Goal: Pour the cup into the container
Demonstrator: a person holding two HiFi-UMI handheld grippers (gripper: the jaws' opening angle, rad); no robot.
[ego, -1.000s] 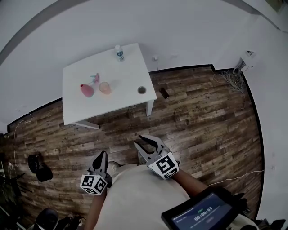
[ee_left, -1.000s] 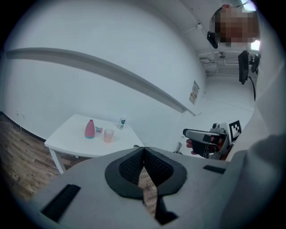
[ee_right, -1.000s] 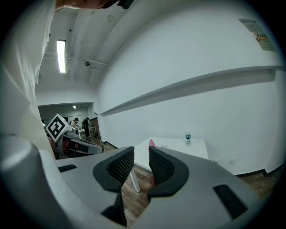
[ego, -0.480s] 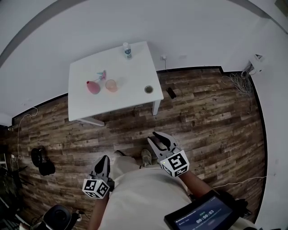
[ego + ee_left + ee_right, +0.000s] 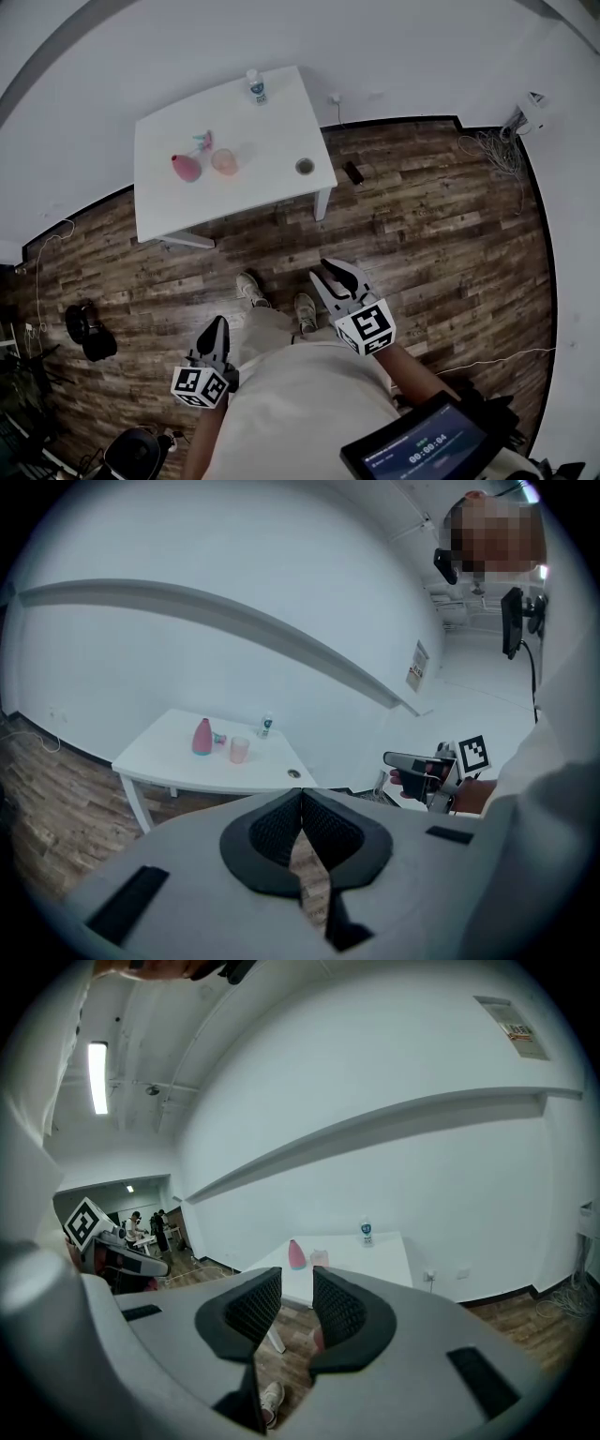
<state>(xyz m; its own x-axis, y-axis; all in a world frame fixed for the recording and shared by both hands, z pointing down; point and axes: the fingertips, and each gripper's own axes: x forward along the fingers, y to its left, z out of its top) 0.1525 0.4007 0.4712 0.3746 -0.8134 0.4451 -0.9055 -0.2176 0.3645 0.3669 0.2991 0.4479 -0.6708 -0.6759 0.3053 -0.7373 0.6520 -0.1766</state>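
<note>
Two grippers in hand, both low over the wood floor (image 5: 441,234), in front of the person's pale top (image 5: 300,403) and well apart from the white table (image 5: 272,131).

Left gripper (image 5: 217,324): pads pressed together along their front edge, nothing between them; closed and empty.

Right gripper (image 5: 331,272): closed down to a thin slit, only floor seen through it; empty as well. Marker cube on each, turned up toward the head camera. Shoes (image 5: 305,311) on the floor between the two grippers.

On the table:
- cup (image 5: 224,161), pale pink, upright, near the middle of the top, touched by neither gripper.
- pink bottle (image 5: 186,168), upright, just beside the cup on its left.
- small pink and teal item (image 5: 202,142) behind that pair; cannot tell what it is.
- small round container (image 5: 305,166), open at the top, near the table's right edge, well apart from the cup.
- clear bottle (image 5: 255,86) with a blue label, at the far edge by the wall.

Elsewhere:
- small dark object (image 5: 353,172) on the floor beside the table leg.
- tangle of cables (image 5: 487,150) by the right wall.
- dark gear (image 5: 86,342) on the floor at the left.
- tablet (image 5: 417,445) with a lit screen at the person's right side.
- other people far off in a back room in the right gripper view, too small to describe.
</note>
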